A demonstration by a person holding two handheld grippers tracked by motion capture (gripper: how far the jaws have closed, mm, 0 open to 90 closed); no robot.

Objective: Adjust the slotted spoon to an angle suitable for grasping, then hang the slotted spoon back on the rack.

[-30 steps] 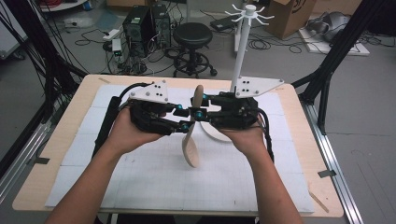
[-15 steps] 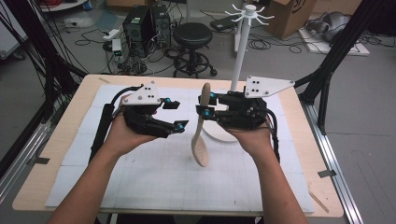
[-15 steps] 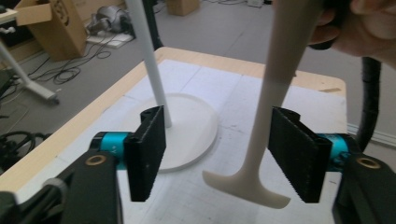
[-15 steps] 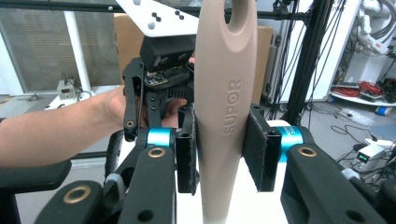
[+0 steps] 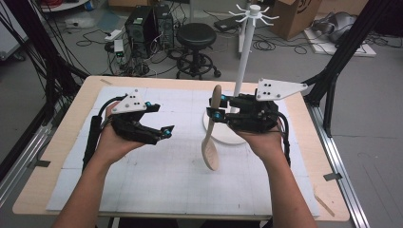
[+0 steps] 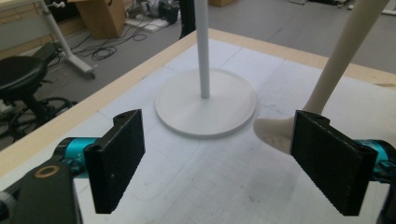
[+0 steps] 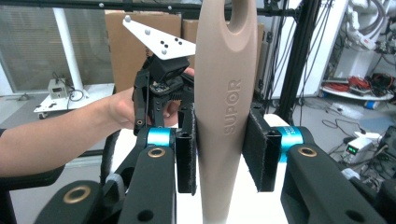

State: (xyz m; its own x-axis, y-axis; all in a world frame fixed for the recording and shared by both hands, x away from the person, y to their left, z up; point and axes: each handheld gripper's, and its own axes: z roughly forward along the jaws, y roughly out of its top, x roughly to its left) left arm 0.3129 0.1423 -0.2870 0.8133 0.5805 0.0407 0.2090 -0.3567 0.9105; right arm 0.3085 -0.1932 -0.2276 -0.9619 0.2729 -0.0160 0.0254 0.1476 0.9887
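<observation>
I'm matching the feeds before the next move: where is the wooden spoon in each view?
High view: wooden spoon at centre, upright in the right gripper, bowl down.
Left gripper view: far right, its bowl partly behind the right-hand jaw.
Right gripper view: centre, handle clamped between the jaws.
Shared landmark: white stand.

Left gripper (image 6: pixel 215 163) just opening, empty; spoon (image 6: pixel 334 70) beside stand (image 6: pixel 205 100).

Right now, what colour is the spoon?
The spoon is pale beige, plain, with raised lettering on the handle; the right gripper view shows it best.

Black tool (image 5: pixel 164 124) bodies, teal collars, grey three-cornered plates, bare forearms.
</observation>
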